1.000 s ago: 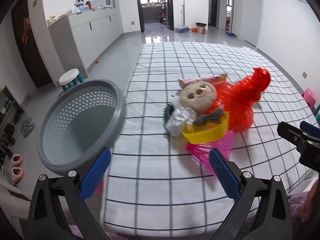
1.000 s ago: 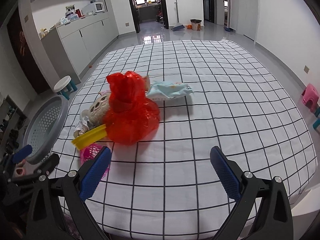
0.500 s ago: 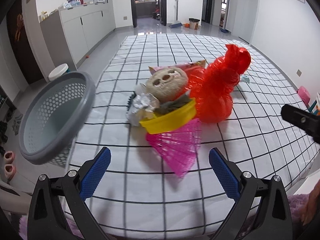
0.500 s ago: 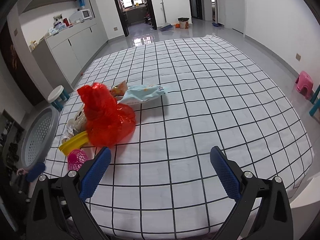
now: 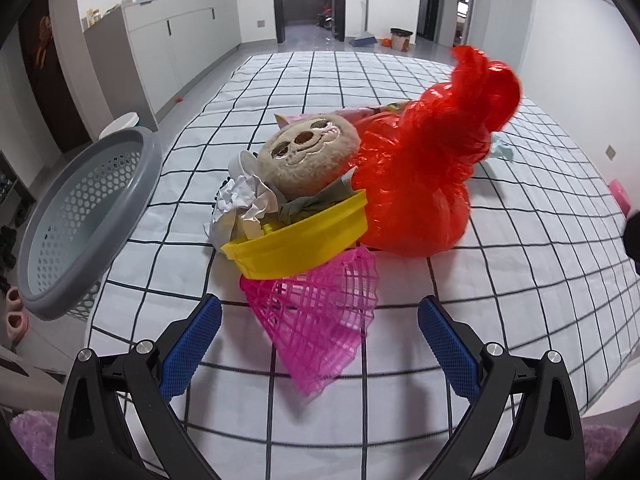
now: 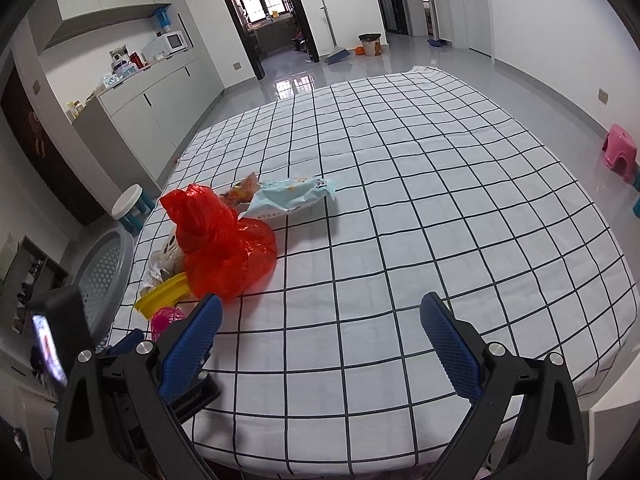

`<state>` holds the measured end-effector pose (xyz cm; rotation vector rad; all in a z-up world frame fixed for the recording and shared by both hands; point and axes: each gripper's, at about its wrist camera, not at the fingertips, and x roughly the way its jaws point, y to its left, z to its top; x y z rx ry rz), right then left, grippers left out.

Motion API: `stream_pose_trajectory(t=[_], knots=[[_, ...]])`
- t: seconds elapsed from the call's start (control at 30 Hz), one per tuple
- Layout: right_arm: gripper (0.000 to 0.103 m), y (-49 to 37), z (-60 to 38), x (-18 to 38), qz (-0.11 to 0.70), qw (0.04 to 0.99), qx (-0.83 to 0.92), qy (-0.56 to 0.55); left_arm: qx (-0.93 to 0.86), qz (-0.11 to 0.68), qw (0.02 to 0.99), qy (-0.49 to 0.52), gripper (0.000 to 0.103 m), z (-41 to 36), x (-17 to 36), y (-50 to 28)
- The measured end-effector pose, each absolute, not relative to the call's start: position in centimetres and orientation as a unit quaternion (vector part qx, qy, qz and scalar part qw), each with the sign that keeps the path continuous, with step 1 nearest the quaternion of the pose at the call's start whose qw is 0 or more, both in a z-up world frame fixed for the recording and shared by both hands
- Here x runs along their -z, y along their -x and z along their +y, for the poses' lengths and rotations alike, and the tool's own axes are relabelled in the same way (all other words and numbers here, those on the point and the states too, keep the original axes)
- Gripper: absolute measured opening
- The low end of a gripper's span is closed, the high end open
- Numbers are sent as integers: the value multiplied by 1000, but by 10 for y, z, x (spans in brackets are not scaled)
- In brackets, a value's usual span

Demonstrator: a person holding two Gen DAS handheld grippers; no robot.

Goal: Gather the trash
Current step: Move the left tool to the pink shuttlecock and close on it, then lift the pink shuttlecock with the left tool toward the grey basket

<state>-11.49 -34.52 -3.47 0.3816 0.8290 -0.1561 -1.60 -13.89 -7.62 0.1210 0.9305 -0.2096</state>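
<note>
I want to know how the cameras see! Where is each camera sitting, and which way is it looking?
Left wrist view: sits on the left hand-held gripper, low at the bed's near edge, facing the pink net, yellow bowl and red bag; its two blue fingers show.
Right wrist view: sits on the right hand-held gripper, higher, looking across the checked bed; its fingers show, and the left tool at lower left.
Shared: the red bag, yellow bowl, grey basket.
</note>
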Motion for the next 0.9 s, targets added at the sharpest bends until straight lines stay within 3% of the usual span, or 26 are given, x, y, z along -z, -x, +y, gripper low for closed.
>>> stream_pose_trajectory(t=[0.33, 0.57, 0.7, 0.9], knots=[[95, 115, -345, 34, 396, 895, 65, -193, 87, 444, 891, -40, 95, -132, 83, 5], [95, 115, -344, 34, 395, 896, 62, -193, 97, 448, 888, -32, 64, -126, 84, 8], [95, 114, -342, 33, 395, 896, 60, -192, 107, 441, 891, -32, 55, -123, 81, 15], [95, 113, -337, 34, 396, 897, 58, -186, 124, 434, 892, -31, 52, -116, 70, 31]])
